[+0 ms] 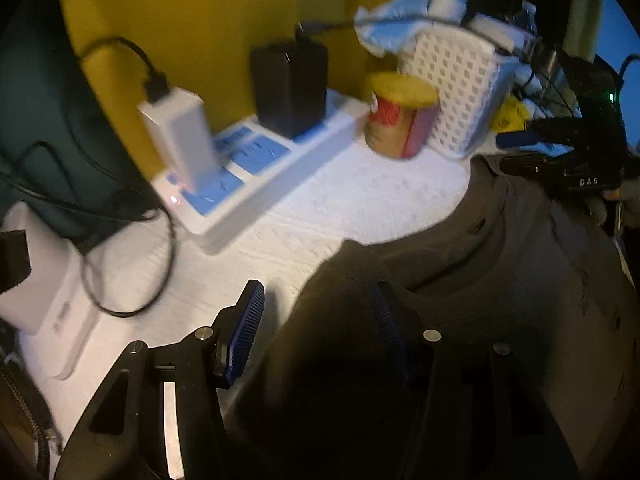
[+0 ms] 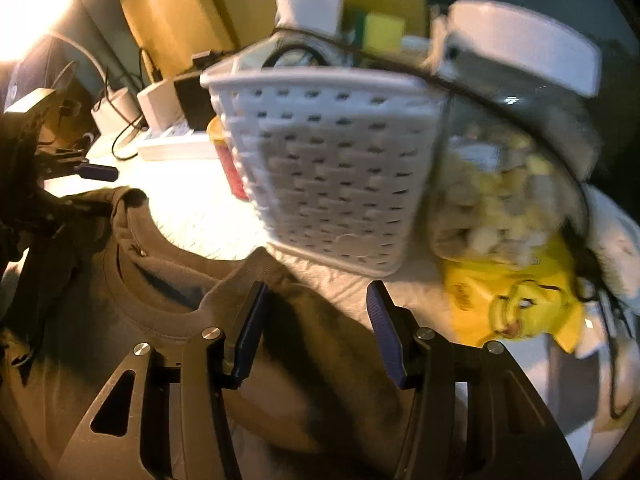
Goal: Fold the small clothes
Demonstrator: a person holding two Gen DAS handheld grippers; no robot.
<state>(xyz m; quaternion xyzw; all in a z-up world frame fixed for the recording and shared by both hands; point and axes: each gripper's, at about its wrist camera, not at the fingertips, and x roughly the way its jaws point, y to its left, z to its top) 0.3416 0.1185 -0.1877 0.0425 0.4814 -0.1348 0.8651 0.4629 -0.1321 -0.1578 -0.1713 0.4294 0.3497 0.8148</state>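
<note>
Both jaws stand apart, gripping nothing. The left hand-held gripper [image 1: 320, 320] and right hand-held gripper [image 2: 316, 320] hover over the brown shirt [image 2: 168, 280] on the white worktop [image 1: 340, 200].

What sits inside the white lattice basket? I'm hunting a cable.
White basket: dark cable and a yellow-green block show above the rim; anything lower is hidden by its wall.

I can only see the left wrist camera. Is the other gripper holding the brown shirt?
Observer: No. The right gripper is open, with the brown shirt lying below its fingers, not pinched.
Operator: What's hiding past the white basket?
Observer: A clear jar of pale snack pieces, right beside the white basket.
Operator: Anything else?
Observer: A yellow bag with a cartoon face lies in front of that jar.
</note>
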